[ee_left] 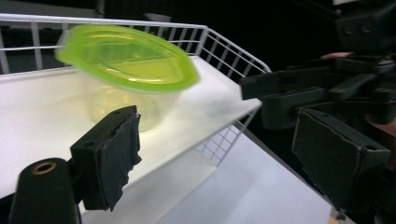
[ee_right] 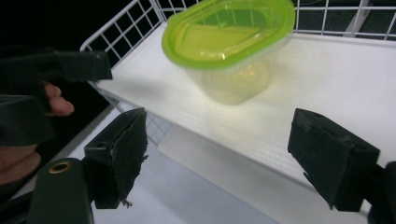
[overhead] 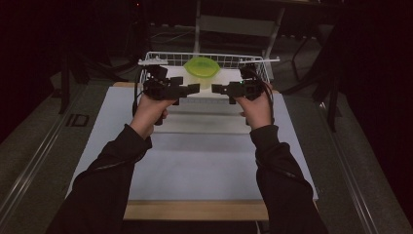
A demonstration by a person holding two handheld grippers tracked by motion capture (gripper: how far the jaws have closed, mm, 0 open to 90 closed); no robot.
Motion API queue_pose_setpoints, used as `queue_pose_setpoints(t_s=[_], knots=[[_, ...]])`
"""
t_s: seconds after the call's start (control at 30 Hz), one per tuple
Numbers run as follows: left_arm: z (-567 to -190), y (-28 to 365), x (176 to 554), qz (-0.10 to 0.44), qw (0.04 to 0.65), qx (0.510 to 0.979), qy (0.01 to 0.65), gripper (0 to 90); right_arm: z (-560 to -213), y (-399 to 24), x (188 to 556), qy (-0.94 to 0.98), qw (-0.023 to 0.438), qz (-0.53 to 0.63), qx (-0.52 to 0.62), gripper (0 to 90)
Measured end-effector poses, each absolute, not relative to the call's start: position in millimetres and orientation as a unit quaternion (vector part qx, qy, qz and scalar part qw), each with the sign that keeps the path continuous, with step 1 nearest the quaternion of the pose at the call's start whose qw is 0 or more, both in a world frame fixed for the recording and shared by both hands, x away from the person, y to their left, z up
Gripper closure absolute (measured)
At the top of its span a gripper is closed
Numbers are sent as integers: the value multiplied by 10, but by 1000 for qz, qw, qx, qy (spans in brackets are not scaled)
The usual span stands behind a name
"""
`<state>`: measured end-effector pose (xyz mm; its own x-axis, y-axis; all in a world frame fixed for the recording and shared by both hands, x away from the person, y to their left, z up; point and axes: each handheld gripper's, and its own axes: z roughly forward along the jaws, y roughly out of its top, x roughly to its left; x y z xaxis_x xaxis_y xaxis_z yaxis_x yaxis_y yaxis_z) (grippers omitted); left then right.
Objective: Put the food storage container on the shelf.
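A clear plastic container with a lime-green lid point(overhead: 201, 67) stands on the white liner inside a white wire basket point(overhead: 160, 54) at the far end of the table. My left gripper point(overhead: 192, 88) and right gripper point(overhead: 217, 89) are held just in front of the basket, tips pointing toward each other with a small gap. In the left gripper view the container point(ee_left: 126, 58) sits beyond my open left gripper point(ee_left: 224, 135), untouched, and the other gripper point(ee_left: 289, 91) shows at right. In the right gripper view my right gripper point(ee_right: 224, 140) stands open below the container point(ee_right: 229, 32), nothing between its pads.
The basket's wire wall point(ee_left: 224, 46) rises around the liner, and its front corner point(ee_right: 116, 28) is close to both grippers. A white board point(overhead: 204, 161) covers the table, with a wooden edge point(overhead: 195, 210) nearest the person. Dark frames and floor surround the table.
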<state>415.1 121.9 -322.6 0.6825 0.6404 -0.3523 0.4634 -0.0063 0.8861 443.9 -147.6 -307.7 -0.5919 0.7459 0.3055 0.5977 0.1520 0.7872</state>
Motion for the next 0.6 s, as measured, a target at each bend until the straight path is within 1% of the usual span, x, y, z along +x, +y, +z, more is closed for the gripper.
queue_pose_setpoints(t_s=[0.03, 0.1, 0.13, 0.27, 0.6], knots=[[-3229, 1202, 4127, 76, 584, 708, 391, 132, -3084, -1478, 4417, 756, 77, 476, 443, 184], [-3239, 1175, 4095, 83, 578, 713, 389, 32, -3095, -1486, 4377, 757, 77, 477, 439, 177], [-3248, 1167, 4078, 80, 579, 713, 387, 19, -3098, -1493, 4356, 756, 77, 480, 438, 175], [-3279, 1140, 3995, 100, 581, 714, 377, 18, -3123, -1503, 4287, 759, 81, 480, 432, 163], [-3416, 1117, 3818, 109, 583, 721, 359, 18, -3261, -1518, 4146, 765, 77, 480, 422, 155]])
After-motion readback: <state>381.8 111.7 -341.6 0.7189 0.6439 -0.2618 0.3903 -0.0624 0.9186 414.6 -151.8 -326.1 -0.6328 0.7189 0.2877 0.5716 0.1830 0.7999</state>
